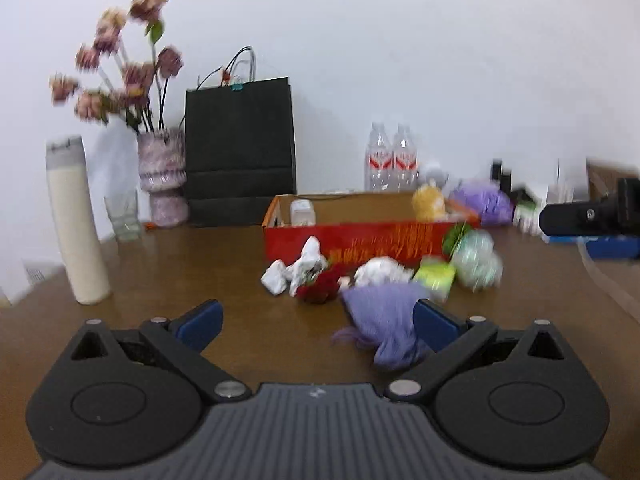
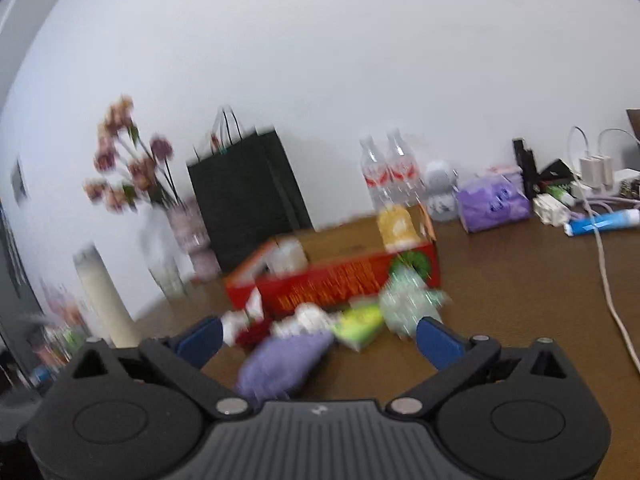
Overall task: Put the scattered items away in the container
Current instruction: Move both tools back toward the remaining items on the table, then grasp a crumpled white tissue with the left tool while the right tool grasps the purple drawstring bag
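Presently both grippers, left gripper [image 1: 318, 322] and right gripper [image 2: 320, 336], stand spread and empty. Scattered items, including a purple pouch [image 1: 382, 320], lie before the red cardboard box's [image 1: 360, 240] near wall; its yellow print is unreadable. Bare table [image 1: 180, 264] lies left.

A box [image 1: 360, 240] sits mid-table [image 1: 200, 280], holding a jar [image 1: 302, 212] at its left end. Scattered items lie just near of it: crumpled paper [image 1: 296, 268] left, a pouch [image 1: 384, 324] nearest, a mesh ball [image 1: 478, 260] right. Behind the box stand a paper bag [image 1: 240, 152] and two bottles [image 1: 392, 160]; a vase [image 1: 162, 176] and a tall cylinder [image 1: 76, 224] stand far left.
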